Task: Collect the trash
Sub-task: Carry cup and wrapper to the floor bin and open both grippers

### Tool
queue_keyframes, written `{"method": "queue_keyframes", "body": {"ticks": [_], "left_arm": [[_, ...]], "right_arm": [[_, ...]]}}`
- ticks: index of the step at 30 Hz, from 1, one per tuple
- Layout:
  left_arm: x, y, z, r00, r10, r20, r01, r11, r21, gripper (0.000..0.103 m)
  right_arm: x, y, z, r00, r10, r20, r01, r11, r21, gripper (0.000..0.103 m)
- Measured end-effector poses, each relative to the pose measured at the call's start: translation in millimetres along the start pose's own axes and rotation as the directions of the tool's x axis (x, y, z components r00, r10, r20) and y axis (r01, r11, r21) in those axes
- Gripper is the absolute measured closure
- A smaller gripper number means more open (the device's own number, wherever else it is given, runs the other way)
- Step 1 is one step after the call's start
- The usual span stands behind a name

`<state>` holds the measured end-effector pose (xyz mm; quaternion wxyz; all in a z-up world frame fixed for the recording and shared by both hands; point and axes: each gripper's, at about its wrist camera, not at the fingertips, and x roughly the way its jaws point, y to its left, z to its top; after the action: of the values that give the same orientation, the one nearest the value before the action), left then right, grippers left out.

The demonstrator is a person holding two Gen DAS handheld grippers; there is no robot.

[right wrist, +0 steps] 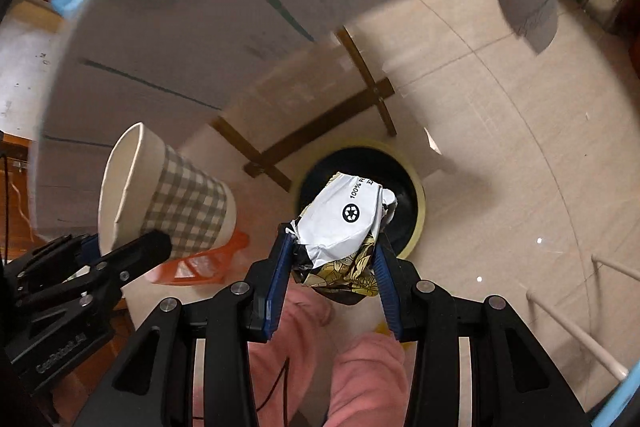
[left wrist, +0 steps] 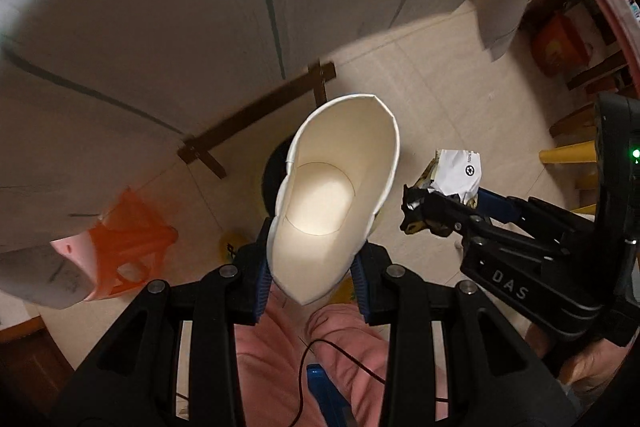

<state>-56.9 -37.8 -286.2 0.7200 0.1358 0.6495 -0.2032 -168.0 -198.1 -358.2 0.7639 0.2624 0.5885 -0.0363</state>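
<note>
Quickly: 2 trash items, 1 bin, 2 tongs. Left tongs point(left wrist: 316, 267) pinching 1 paper cup point(left wrist: 336, 195), squashed at the sides, mouth facing the left wrist cam; checked gray/white outside seen in right wrist view point(right wrist: 184, 199). Right tongs point(right wrist: 332, 263) pinching 1 crumpled wrapper point(right wrist: 344, 223), white w/ recycle logo, yellow floral print lower down; also seen at right in left view point(left wrist: 456, 179). Both items held in the air, over the floor, wrapper right above the bin's opening in the right view. 1 round bin point(right wrist: 416, 195), black inside w/ yellowish rim, on the floor just past the wrapper; in left view mostly hidden behind the cup.

Surface: beige tiled floor point(left wrist: 432, 87). Desk point(left wrist: 160, 7) w/ whitish cloth fills far left, blurred; dark wooden crossbars point(right wrist: 320, 131) under it.

Around: 1 orange plastic stool point(left wrist: 132, 243) near left, partly behind the cup in right view. Pink trouser legs point(right wrist: 360, 379) near, below the tongs, thin cable across them. Red-orange object point(left wrist: 560, 47) far right, can't tell what. White rail point(right wrist: 580, 331) near right.
</note>
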Motion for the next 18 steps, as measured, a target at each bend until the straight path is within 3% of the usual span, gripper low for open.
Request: {"method": "queue_keyframes", "body": {"ticks": [7,14,15,18], "left_arm": [[78,-15,-6,0.999,0.039,-0.023,-0.037,0.998,0.059,0.071],[107,-15,2,1.000,0.021,-0.021,-0.020,0.997,0.075,0.068],[112,-12,5,1.000,0.024,-0.019,-0.022,0.997,0.080,0.065],[114,-14,7,0.999,0.030,-0.015,-0.028,0.996,0.084,0.042]], "right_arm": [[85,-32,-10,1.000,0.016,-0.023,-0.016,1.000,0.026,0.061],[144,-40,-12,0.999,0.016,-0.034,-0.017,1.000,-0.010,0.059],[149,-39,-12,0.999,0.014,-0.033,-0.014,1.000,-0.016,0.058],[160,-32,-12,0.999,-0.009,-0.032,0.007,0.999,-0.040,0.046]]}}
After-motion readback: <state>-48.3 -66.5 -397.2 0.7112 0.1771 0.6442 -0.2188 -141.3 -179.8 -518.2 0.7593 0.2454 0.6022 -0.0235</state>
